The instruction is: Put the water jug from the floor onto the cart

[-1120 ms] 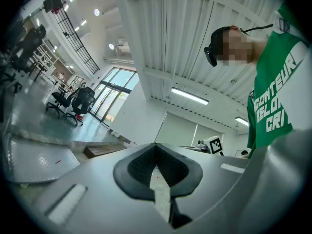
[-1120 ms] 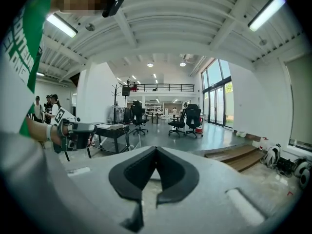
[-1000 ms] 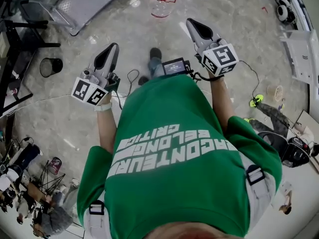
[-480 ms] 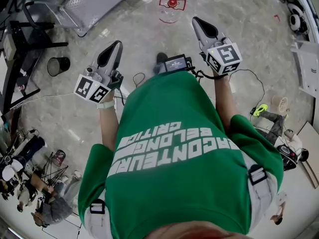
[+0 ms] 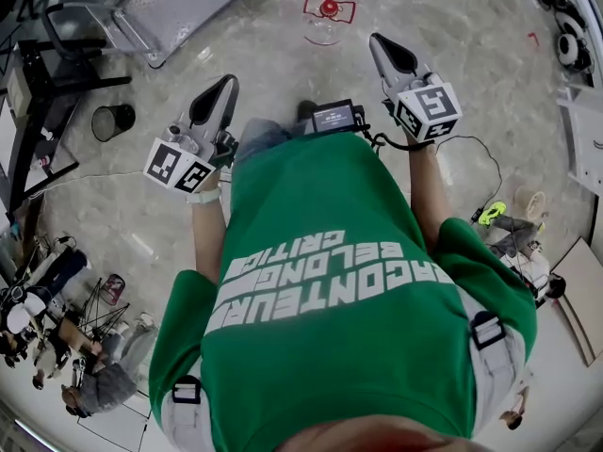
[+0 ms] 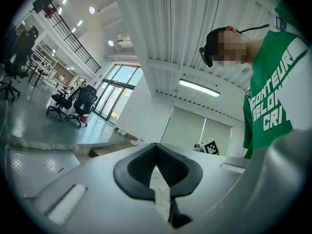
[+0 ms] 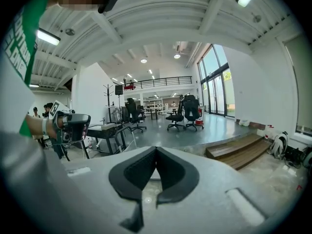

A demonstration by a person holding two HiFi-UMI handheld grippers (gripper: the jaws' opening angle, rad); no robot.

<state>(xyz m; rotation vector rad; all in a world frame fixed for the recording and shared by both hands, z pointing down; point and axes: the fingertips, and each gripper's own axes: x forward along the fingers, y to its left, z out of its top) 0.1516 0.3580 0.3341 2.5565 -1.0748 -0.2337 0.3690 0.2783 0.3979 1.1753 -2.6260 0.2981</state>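
The water jug (image 5: 325,19) is clear with a red cap and red handle, and it stands on the stone floor at the top of the head view. The cart (image 5: 184,3), a flat metal platform with a black push handle, sits up and to the left of it. A corner of its patterned deck (image 6: 27,165) shows in the left gripper view. My left gripper (image 5: 224,85) (image 6: 156,144) is shut and empty, held level in front of the person. My right gripper (image 5: 379,43) (image 7: 156,147) is also shut and empty, pointing slightly down, just right of and short of the jug.
A black waste bin (image 5: 111,121) and a black desk frame (image 5: 33,83) stand at the left. Cables, bags and gear lie on the floor at the right (image 5: 513,224). Wooden steps (image 7: 239,152) and office chairs (image 7: 185,113) are farther off.
The person has stepped forward towards the jug, carrying both grippers along. The jug and cart sit a little lower and to the right in the head view. Both jaws stay shut.
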